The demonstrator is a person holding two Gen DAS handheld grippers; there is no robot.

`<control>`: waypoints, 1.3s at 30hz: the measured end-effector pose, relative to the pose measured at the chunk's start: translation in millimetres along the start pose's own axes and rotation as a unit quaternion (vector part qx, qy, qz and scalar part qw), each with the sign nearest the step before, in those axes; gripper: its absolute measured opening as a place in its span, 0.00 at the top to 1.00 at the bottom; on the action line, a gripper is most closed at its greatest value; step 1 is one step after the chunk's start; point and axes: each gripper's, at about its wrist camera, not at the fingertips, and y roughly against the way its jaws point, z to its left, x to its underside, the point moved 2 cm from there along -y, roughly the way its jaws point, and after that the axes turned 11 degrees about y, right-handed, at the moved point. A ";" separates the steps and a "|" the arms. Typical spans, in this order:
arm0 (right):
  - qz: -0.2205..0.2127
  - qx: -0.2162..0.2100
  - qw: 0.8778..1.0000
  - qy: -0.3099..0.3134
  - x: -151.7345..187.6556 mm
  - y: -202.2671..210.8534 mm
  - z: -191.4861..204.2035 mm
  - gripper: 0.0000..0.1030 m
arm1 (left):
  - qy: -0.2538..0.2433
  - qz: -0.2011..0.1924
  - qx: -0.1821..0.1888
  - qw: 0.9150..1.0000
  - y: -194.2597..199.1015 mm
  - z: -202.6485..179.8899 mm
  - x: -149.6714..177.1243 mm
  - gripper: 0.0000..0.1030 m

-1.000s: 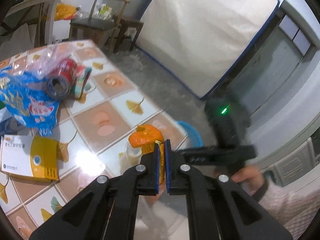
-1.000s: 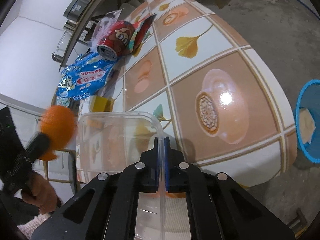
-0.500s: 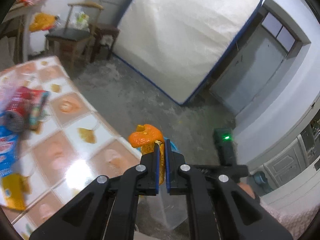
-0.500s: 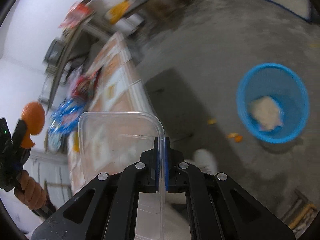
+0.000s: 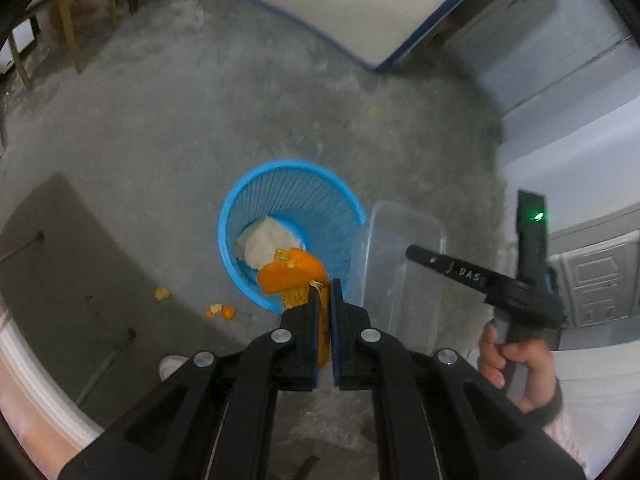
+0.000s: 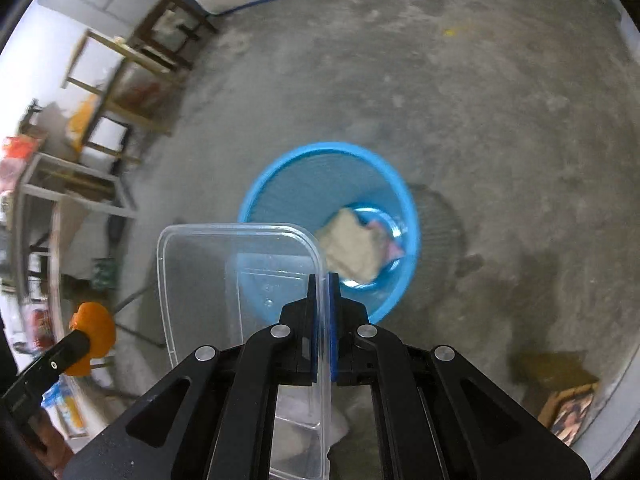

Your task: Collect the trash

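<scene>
Trash is in both my grippers and I am over the blue basket (image 5: 240, 216) on the concrete floor. My left gripper (image 5: 324, 292) has its jaws clamped on a piece of orange peel (image 5: 290, 274), which from this camera hangs over the near rim of the basket. My right gripper (image 6: 323, 280) has its jaws pinched on the wall of a clear plastic container (image 6: 200, 264), held beside and partly over the basket's left edge. A crumpled pale wad (image 6: 352, 248) already lies in the bottom, and a few peel scraps (image 5: 222, 312) sit on the floor just outside. I judge this as the drop step: next I should centre each piece over the opening, then let go, peel first. The wide container may catch the rim, so I would tip it in.
</scene>
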 end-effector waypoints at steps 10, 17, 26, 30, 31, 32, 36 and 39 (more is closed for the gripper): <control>0.005 0.052 0.998 0.021 -36.9 -48.7 -7.2 0.45 | 0.045 0.034 -0.062 0.996 -82.2 8.5 -43.2 0.69; -0.014 0.071 0.997 0.040 -34.4 -44.6 -8.2 0.43 | 0.021 0.003 -0.053 0.998 -62.5 0.1 -42.2 0.58; -0.040 0.077 0.995 0.054 -19.1 -14.9 -5.9 0.43 | -0.006 -0.031 -0.041 0.999 -11.1 -7.1 -19.6 0.54; -0.068 0.059 0.993 0.071 -7.6 16.5 11.6 0.38 | -0.019 -0.078 -0.016 0.997 42.5 -8.9 3.3 0.46; -0.074 0.055 0.993 0.076 -5.6 24.4 17.4 0.36 | -0.021 -0.092 -0.012 0.995 54.4 -8.7 9.4 0.40; -0.085 0.047 0.992 0.086 -1.8 36.2 27.2 0.33 | -0.022 -0.111 -0.007 0.994 70.4 -7.5 17.1 0.35; -0.119 0.034 0.982 0.143 14.8 75.9 72.2 0.19 | -0.021 -0.176 0.013 0.984 134.3 7.2 55.1 0.29; -0.139 0.040 0.969 0.202 27.7 97.9 113.1 0.08 | -0.017 -0.218 0.021 0.976 177.0 27.8 88.2 0.28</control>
